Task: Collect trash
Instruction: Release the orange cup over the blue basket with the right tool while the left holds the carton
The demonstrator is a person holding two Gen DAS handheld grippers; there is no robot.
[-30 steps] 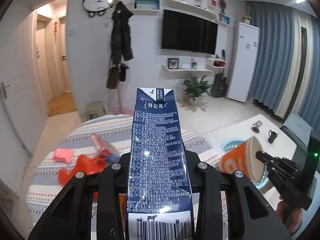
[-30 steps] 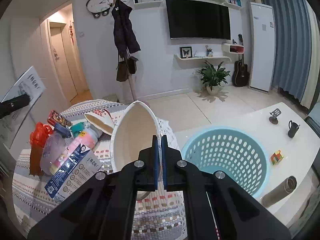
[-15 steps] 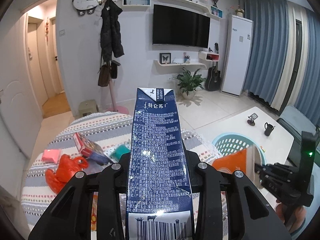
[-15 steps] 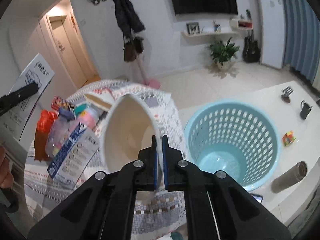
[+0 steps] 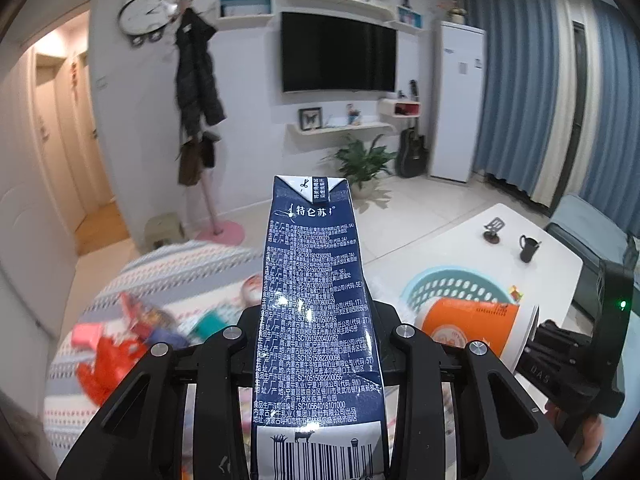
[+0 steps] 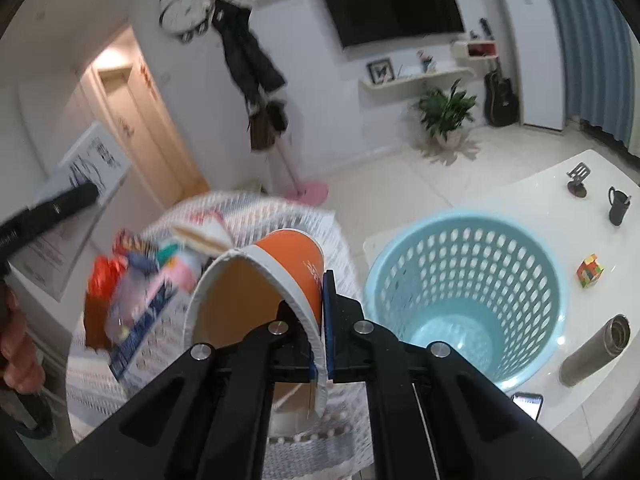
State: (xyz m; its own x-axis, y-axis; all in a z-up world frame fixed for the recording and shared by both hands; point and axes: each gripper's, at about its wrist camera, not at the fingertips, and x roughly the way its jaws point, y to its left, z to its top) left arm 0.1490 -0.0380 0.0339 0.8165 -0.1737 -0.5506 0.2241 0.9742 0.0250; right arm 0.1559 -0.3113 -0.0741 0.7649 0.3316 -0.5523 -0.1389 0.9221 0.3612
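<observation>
My left gripper (image 5: 316, 344) is shut on a dark blue milk carton (image 5: 314, 300), held upright above the striped round table (image 5: 180, 264). My right gripper (image 6: 320, 308) is shut on the rim of an orange paper cup (image 6: 280, 272), tilted on its side just left of the light blue basket (image 6: 464, 292). The cup (image 5: 476, 328) and the basket (image 5: 452, 284) also show at the right in the left wrist view. The carton (image 6: 86, 172) shows at the far left in the right wrist view.
Several pieces of trash lie on the table: a red bag (image 6: 104, 284), a blue box (image 6: 140, 328), a paper cup (image 6: 200, 236). On the white table (image 6: 540, 196) by the basket are a steel flask (image 6: 596, 348), a puzzle cube (image 6: 590, 270), a black mug (image 6: 618, 204) and a phone (image 6: 528, 404).
My right gripper has turned the cup onto its side and moved it closer to the basket. My left gripper has swung right with the carton still held.
</observation>
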